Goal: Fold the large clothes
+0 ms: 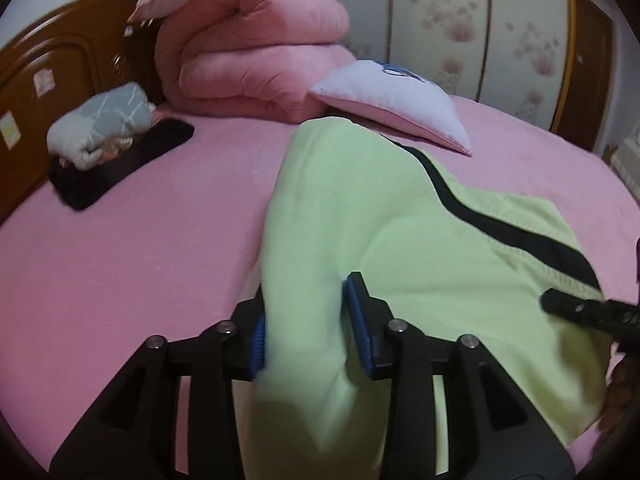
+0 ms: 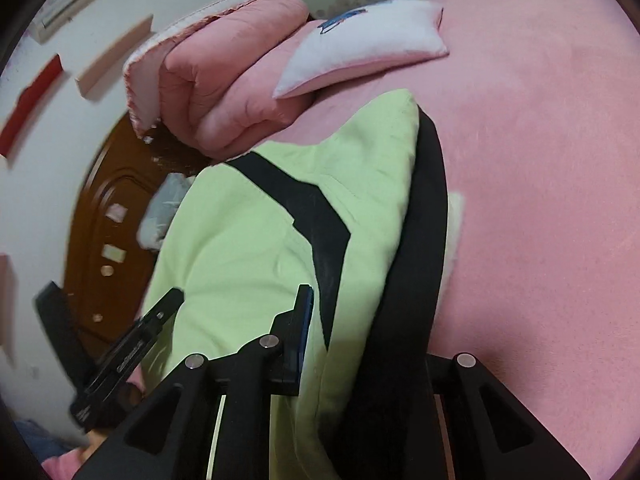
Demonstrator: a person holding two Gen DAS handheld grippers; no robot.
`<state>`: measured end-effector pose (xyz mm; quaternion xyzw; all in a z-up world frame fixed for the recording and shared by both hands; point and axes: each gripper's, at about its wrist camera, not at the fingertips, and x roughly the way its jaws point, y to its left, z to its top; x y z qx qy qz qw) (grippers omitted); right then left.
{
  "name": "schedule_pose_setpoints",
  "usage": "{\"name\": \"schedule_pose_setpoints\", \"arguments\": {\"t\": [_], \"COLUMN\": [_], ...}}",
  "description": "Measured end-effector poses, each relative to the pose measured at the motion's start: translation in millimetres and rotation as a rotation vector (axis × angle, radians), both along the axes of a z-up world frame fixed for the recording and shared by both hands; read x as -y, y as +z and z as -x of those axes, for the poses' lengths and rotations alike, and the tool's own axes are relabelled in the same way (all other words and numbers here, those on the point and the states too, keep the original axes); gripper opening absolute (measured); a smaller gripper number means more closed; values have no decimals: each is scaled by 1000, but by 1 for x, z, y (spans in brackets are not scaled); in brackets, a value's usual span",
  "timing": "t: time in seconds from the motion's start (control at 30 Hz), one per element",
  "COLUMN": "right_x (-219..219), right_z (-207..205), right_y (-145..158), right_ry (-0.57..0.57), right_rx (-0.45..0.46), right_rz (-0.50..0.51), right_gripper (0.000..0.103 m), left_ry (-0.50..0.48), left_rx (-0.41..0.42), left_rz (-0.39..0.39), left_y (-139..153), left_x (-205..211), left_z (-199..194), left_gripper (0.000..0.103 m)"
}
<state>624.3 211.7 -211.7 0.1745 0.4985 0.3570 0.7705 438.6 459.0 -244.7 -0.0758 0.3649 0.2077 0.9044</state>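
Pale green cloth with black bands, the garment (image 1: 360, 216) lies on the pink bed sheet (image 1: 140, 240), running from the middle of the left wrist view down to six o'clock; a thick fold of it passes between the blue pads (image 1: 358, 320) of the left gripper (image 1: 304, 324), which stand apart on either side of the fold, and whether they press it I cannot tell. In the right wrist view the right gripper (image 2: 360, 340) has a bunched green and black fold filling the narrow gap between its fingers, pinched there; the garment spreads from there toward eleven o'clock. A folded pink quilt (image 1: 256, 40) sits at twelve o'clock; a white pillow (image 1: 396, 96) at one o'clock; a grey bundle (image 1: 100, 124) at ten o'clock, by the wooden headboard (image 1: 60, 60).
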Motion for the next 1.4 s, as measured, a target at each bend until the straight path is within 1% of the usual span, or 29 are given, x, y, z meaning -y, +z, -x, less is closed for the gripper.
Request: {"name": "schedule_pose_setpoints", "arguments": {"t": [0.03,0.07,0.1,0.13,0.17,0.2,0.23,0.27,0.33,0.37,0.43,0.47,0.5,0.57,0.6,0.67,0.7,0.73,0.77,0.83,0.87,0.93,1.0,1.1,1.17,1.2,1.27,1.33,1.4], "right_x": [5,12,16,21,28,44,63,76,109,125,164,187,205,261,285,345,372,396,429,478,504,554,588,631,655,664,678,689,696], "right_z": [1,-2,0,3,8,11,7,18,50,70,101,123,139,179,197,243,265,285,313,356,381,433,473,527,555,566,584,595,604], "right_y": [-2,-4,-4,-5,-6,-3,1,3,7,12,9,9,5,-4,-6,-4,-1,2,9,24,34,60,82,112,127,134,146,162,183], "right_ry": [21,29,35,36,24,12,6,-6,-54,-72,-123,-139,-148,-169,-180,-191,-188,-188,-197,-208,-219,-233,-242,-251,-268,-285,-303,-314,-329], "right_rx": [7,14,22,20,11,4,-4,-13,-30,-33,-49,-74,-108,-188,-208,-220,-219,-221,-222,-217,-209,-169,-136,-108,-114,-136,-188,-209,-205], "right_rz": [-2,10,26,30,42,39,25,8,-8,-5,23,30,38,65,83,132,156,185,226,282,311,380,439,524,547,562,567,546,536], "right_gripper": [18,27,30,37,44,44,45,45,47,52,58,64,67,69,69,72,75,81,85,90,95,101,102,103,103,103,103,103,103], "left_ry": [5,23,41,60,95,134,153,163,199,216,251,269,278,285,290,287,269,257,243,222,211,181,117,16,-75,-97,-150,-180,-207], "left_rx": [-1,3,1,-6,-17,-29,-39,-53,-45,-33,-17,-16,-19,-37,-63,-105,-142,-171,-207,-249,-265,-289,-328,-365,-410,-427,-469,-478,-464], "left_rz": [-15,-29,-54,-94,-162,-233,-278,-314,-335,-312,-238,-188,-131,-69,-50,-40,-29,-25,-23,-5,18,72,99,128,151,146,122,123,150], "left_y": [-1,-1,-3,-2,0,2,3,5,12,16,24,27,28,32,33,34,36,38,42,52,58,68,83,102,117,122,140,158,182], "left_x": [1,2,4,8,20,36,51,69,88,100,126,142,161,195,223,263,290,311,334,378,400,441,492,552,593,604,636,654,669], "left_z": [1,1,2,9,13,19,23,29,42,53,78,94,111,139,159,188,206,222,240,279,299,337,376,412,432,438,452,462,470], "left_gripper": [34,37,38,46,57,59,59,59,59,59,59,59,59,59,59,59,59,59,59,59,59,59,59,59,59,59,59,59,59]}}
